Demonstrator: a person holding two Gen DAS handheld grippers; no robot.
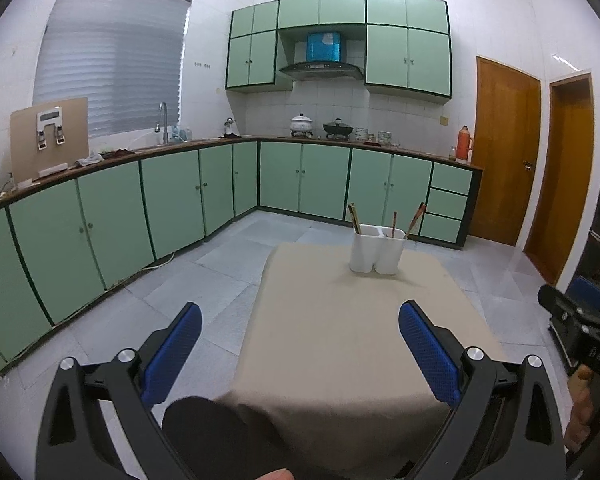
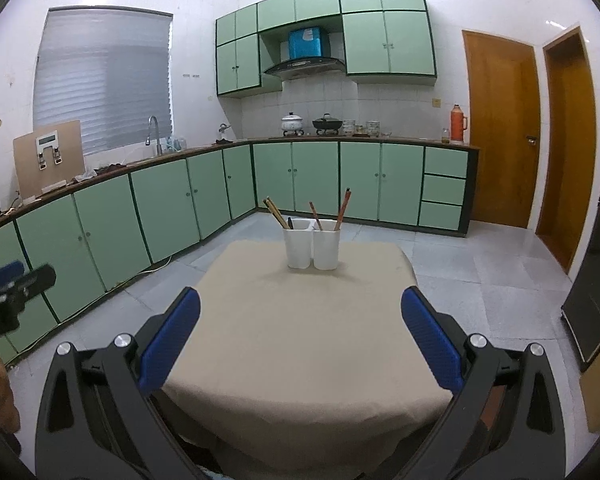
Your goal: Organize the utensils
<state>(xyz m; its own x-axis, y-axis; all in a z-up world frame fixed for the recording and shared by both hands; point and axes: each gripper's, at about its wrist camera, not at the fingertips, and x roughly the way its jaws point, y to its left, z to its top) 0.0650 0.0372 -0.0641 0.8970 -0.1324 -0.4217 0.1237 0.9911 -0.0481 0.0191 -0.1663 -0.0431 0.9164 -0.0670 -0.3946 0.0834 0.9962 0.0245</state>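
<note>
A white two-compartment utensil holder [image 1: 377, 249] [image 2: 312, 244] stands at the far side of a table with a beige cloth [image 1: 352, 332] [image 2: 308, 320]. Chopsticks [image 1: 355, 219] [image 2: 275, 213] lean in its left compartment, and more chopsticks [image 1: 415, 219] [image 2: 343, 209] stand in its right one. My left gripper [image 1: 300, 350] is open and empty, held over the table's near left edge. My right gripper [image 2: 300, 340] is open and empty above the table's near side. Each gripper shows at the edge of the other's view: the right one [image 1: 580, 332], the left one [image 2: 12, 292].
Green base cabinets [image 1: 172, 200] [image 2: 160, 196] under a counter run along the left and back walls. A sink tap [image 1: 163, 122], pots on a stove [image 2: 312, 124] and an orange flask [image 2: 458, 123] stand on the counter. Wooden doors [image 2: 500, 128] are at the right. Grey tiled floor [image 2: 480, 276] surrounds the table.
</note>
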